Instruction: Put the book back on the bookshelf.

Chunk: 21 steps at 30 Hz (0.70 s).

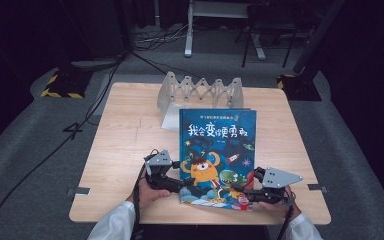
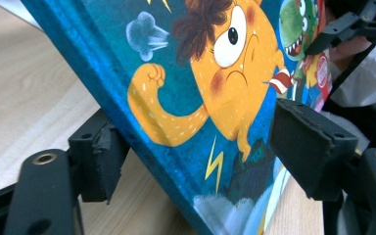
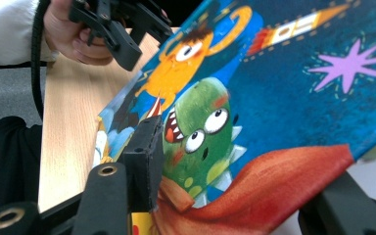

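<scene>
A blue picture book [image 1: 217,145], with an orange monster and a green monster on its cover, is tilted up over the table's near half. My left gripper [image 1: 176,183] is at the book's lower left edge. In the left gripper view its two pads [image 2: 100,159] straddle the spine edge of the book [image 2: 186,98], one under it and one on the cover. My right gripper [image 1: 247,194] is at the lower right corner. In the right gripper view one pad [image 3: 144,159] presses on the book [image 3: 293,98] by the green monster, and the other jaw lies beneath the book.
A grey folding rack [image 1: 200,92] stands at the table's [image 1: 125,145] far side, just behind the book's top edge. A white sheet [image 1: 171,120] lies at its foot. Cables and stand legs cover the floor beyond.
</scene>
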Available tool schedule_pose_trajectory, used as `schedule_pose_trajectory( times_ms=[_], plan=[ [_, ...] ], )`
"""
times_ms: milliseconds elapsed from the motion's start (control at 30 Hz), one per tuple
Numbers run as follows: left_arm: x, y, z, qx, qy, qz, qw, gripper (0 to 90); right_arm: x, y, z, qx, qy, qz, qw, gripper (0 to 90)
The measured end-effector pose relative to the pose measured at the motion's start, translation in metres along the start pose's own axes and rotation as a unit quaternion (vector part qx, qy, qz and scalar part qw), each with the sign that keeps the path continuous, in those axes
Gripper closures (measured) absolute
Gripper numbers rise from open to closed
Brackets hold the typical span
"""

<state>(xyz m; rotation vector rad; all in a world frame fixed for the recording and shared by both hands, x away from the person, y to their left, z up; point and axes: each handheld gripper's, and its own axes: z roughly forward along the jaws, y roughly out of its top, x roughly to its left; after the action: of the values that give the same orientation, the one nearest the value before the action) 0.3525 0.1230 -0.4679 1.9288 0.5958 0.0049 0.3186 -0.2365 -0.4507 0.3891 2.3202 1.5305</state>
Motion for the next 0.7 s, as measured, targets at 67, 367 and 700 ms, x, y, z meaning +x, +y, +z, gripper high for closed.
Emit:
schedule_pose_trajectory(
  times_ms=[67, 367, 700],
  plan=[
    [-0.003, 0.001, -0.003, -0.014, 0.015, 0.007, 0.9998, 30.2, -0.001, -0.001, -0.001, 0.002, -0.003, 0.004, 1.0, 49.9],
    [-0.012, 0.006, -0.011, -0.047, 0.016, 0.028, 0.9983, 37.7, 0.006, -0.006, -0.008, 0.007, -0.003, 0.004, 1.0, 53.0],
    [-0.018, 0.022, -0.011, -0.051, 0.024, 0.065, 0.9963, 40.1, 0.003, -0.012, -0.009, 0.018, 0.002, 0.012, 0.9998, 55.3]
  ],
)
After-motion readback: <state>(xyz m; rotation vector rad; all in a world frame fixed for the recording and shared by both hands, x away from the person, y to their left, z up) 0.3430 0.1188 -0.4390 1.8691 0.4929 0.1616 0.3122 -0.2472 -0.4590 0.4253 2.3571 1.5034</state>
